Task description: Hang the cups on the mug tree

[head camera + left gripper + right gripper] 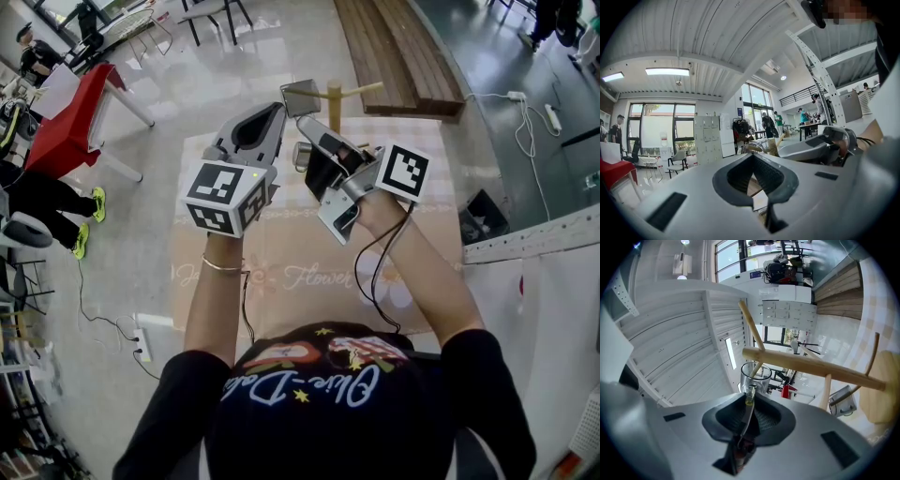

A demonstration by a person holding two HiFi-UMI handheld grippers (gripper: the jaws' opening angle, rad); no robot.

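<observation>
one cup (843, 401) already hangs on the tree (811, 365) — the right gripper (749, 399) pinches a second cup (754, 377) by its handle, close to a peg (751, 325), not yet hooked (left gripper (753, 157) pressed together, empty).

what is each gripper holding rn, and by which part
The right gripper is shut on the glass cup, pinching it by its handle. The left gripper holds nothing.

Obs: clear glass handled cup (755, 376) gripped by its handle, mouth at a peg of pale wooden mug tree (811, 366). Second clear glass cup (843, 401) hangs on another peg.
</observation>
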